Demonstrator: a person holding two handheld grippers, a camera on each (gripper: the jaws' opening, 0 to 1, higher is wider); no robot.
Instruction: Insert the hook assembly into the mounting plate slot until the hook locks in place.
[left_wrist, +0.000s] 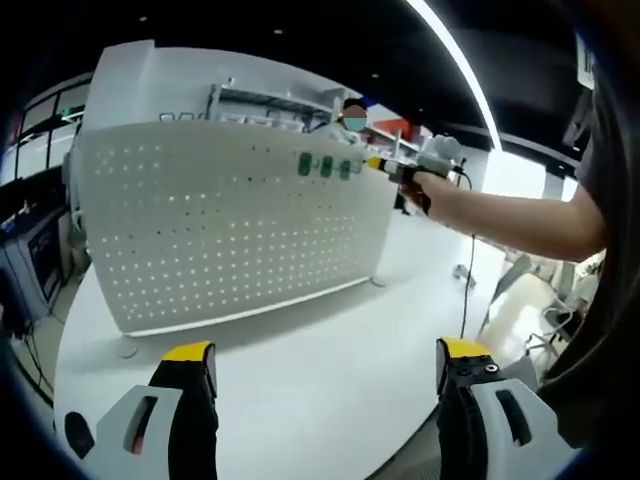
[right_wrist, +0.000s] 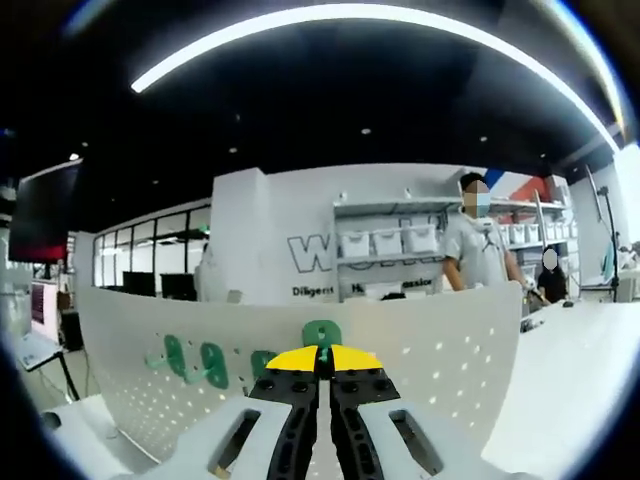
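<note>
A white perforated mounting plate (left_wrist: 220, 230) stands upright on a round white table (left_wrist: 300, 400). Green hooks (left_wrist: 326, 167) sit in a row near its upper right corner. My right gripper (left_wrist: 383, 166), held by a person's arm, is at that corner just right of the row. In the right gripper view the right gripper (right_wrist: 322, 358) is shut on a green hook (right_wrist: 321, 334) against the plate (right_wrist: 440, 350), with other green hooks (right_wrist: 210, 362) hanging to its left. My left gripper (left_wrist: 325, 352) hovers open over the table, in front of the plate, holding nothing.
A person (right_wrist: 478, 255) stands behind the plate near shelves with white bins (right_wrist: 390, 240). A cable (left_wrist: 466, 280) hangs past the table's right edge, with chairs (left_wrist: 555, 320) beyond. Desks and a monitor (right_wrist: 45, 215) stand at the left.
</note>
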